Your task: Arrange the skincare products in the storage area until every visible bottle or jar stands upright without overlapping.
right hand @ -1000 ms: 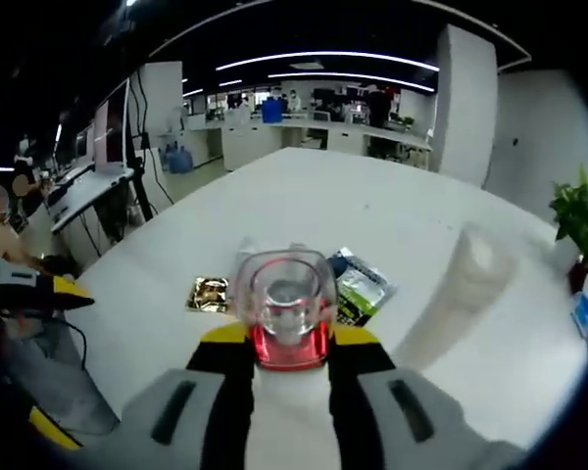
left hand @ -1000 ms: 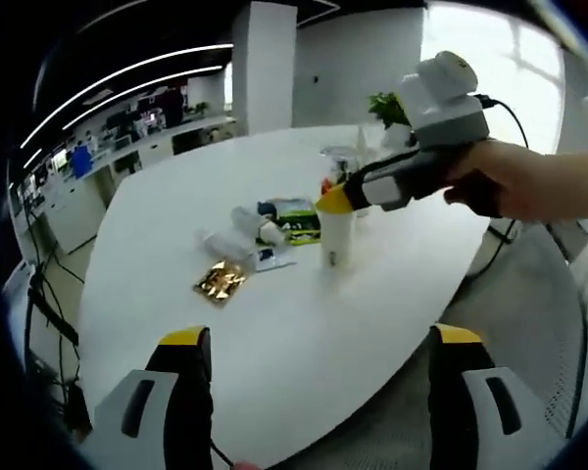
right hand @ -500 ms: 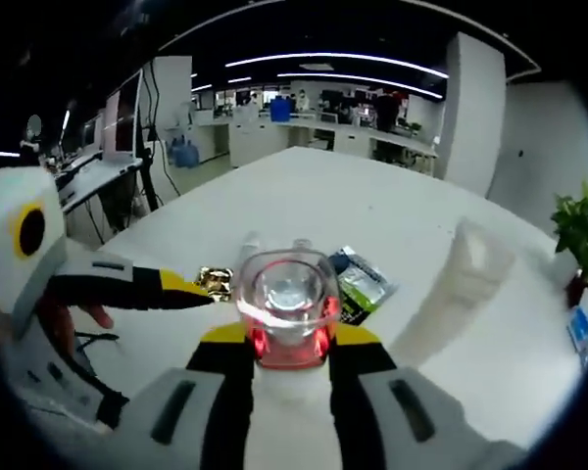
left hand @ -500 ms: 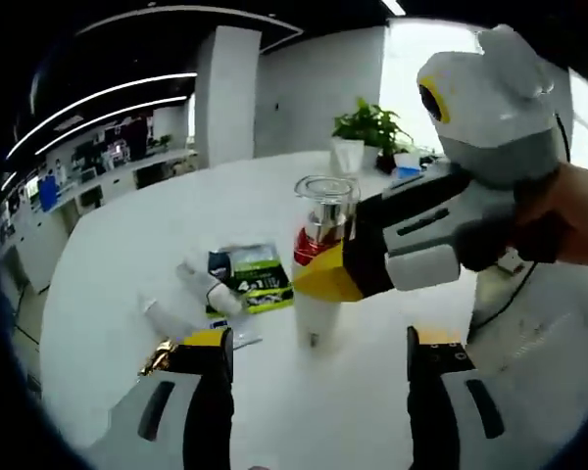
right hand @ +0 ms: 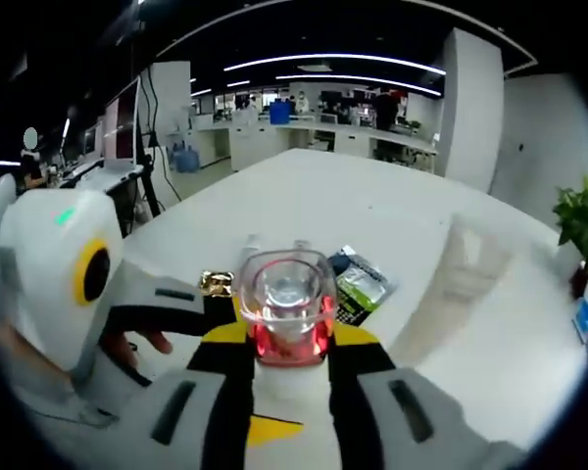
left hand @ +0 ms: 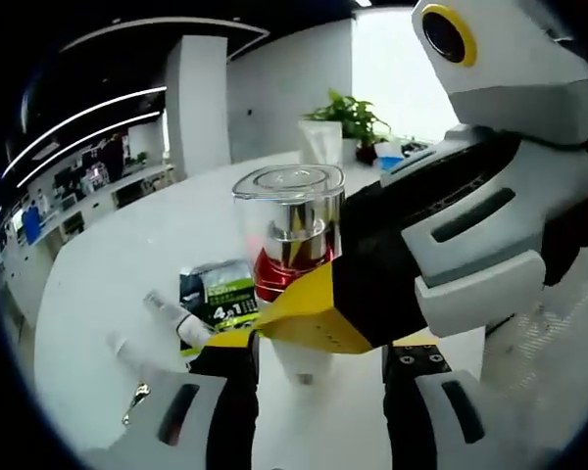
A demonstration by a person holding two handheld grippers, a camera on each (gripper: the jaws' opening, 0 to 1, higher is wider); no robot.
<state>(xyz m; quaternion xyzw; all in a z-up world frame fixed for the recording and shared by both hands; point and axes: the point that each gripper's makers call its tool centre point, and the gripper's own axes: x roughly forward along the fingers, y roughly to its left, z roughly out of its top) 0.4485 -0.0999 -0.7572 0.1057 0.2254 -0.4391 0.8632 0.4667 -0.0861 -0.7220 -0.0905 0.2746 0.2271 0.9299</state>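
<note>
We see the right gripper (right hand: pixel 286 362) clamped on a pump bottle (right hand: pixel 285 299): in the right gripper view its two yellow-tipped jaws press the bottle's red collar from both sides, and the clear cap points straight up toward the camera. In the left gripper view the same right gripper (left hand: pixel 318 308) comes in from the right, level and close to the lens, holding the pump bottle (left hand: pixel 287 230) upright; the white lower body of the bottle shows below the jaws, its base just at the white table (left hand: pixel 98 264), though we cannot tell whether it touches.

The left gripper (left hand: pixel 318 377) sits low, directly beneath the right one. Its jaws stand parallel and fairly narrow, one on each side of the bottle's lower body; contact is hidden, so we cannot tell whether they grip it. In the right gripper view the left gripper (right hand: pixel 216 315) reaches in from the left, with a person's hand (right hand: pixel 127 345) wrapped around its handle.

Behind the bottle on the table lie a green-and-black sachet (left hand: pixel 220 297), small white tubes (left hand: pixel 176 321) on their sides, and a gold foil packet (right hand: pixel 216 284). A tall white tube (right hand: pixel 459 284) stands at the right, blurred. A potted plant (left hand: pixel 351 116) stands at the far edge.
</note>
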